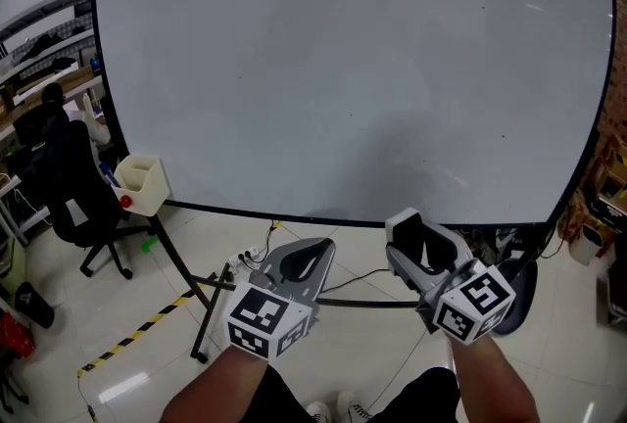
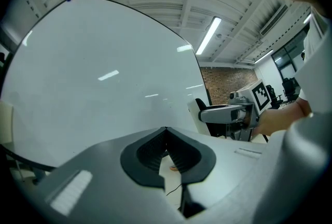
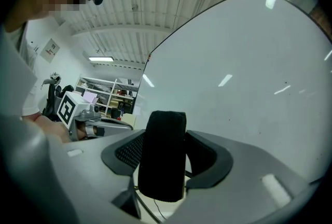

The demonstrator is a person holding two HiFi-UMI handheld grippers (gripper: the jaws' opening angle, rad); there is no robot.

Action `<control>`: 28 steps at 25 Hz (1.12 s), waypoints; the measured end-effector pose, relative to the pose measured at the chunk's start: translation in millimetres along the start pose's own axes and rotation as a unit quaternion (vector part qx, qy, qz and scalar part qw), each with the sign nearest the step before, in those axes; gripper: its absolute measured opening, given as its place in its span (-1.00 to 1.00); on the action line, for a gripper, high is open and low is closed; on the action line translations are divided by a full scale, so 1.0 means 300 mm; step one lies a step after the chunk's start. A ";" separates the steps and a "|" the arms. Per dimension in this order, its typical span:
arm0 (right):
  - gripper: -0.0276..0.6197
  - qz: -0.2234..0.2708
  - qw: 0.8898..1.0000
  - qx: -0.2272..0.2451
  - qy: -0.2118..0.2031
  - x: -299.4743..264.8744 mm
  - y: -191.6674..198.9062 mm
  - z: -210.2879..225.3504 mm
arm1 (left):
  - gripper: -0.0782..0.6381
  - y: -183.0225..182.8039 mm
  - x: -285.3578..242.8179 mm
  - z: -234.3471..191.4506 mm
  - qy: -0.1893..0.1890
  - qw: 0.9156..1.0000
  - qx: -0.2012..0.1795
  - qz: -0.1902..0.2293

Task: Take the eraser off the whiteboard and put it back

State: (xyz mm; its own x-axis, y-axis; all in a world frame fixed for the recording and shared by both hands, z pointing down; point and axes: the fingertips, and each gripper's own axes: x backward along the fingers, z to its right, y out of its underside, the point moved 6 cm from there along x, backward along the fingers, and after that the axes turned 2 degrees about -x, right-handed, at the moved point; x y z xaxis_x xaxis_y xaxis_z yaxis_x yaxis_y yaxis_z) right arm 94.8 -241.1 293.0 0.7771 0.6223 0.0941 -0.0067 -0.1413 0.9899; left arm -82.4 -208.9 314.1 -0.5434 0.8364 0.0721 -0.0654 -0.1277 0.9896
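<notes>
Tiled floor (image 1: pixel 69 343) with a strip of yellow-and-black tape (image 1: pixel 137 333) lies under a large, clean whiteboard (image 1: pixel 353 69) on a dark stand. A black office chair (image 1: pixel 73 196) stands at the left. A pale box (image 1: pixel 142 184) sits at the board's lower left corner.

Both forearms reach forward from the bottom edge of the head view, side by side, with the tools level and aimed at the board's lower edge. The left tool (image 1: pixel 312 259) has its jaws closed together with nothing between them, and its marker cube (image 1: pixel 266 318) is nearest the camera. The right tool (image 1: pixel 416 240) is just to the right of it, rolled a little to one side. Its jaws are clamped on the eraser (image 3: pixel 162 153), which stands upright between the pads with its black felt face toward the right gripper view. The eraser is off the board, just short of the bottom rim.
</notes>
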 end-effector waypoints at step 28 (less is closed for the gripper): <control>-0.18 -0.024 0.999 0.029 0.035 0.029 0.033 0.000 | -0.74 0.011 -0.010 0.001 -0.011 1.000 -0.008 0.001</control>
State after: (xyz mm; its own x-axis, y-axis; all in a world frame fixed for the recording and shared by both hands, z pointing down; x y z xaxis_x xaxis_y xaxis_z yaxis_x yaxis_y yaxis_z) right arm 101.5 -237.0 303.5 0.7291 0.6822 0.0549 0.0678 -0.1519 0.9861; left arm -80.9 -211.6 317.3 -0.5247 0.8477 0.0775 -0.0768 -0.1378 0.9875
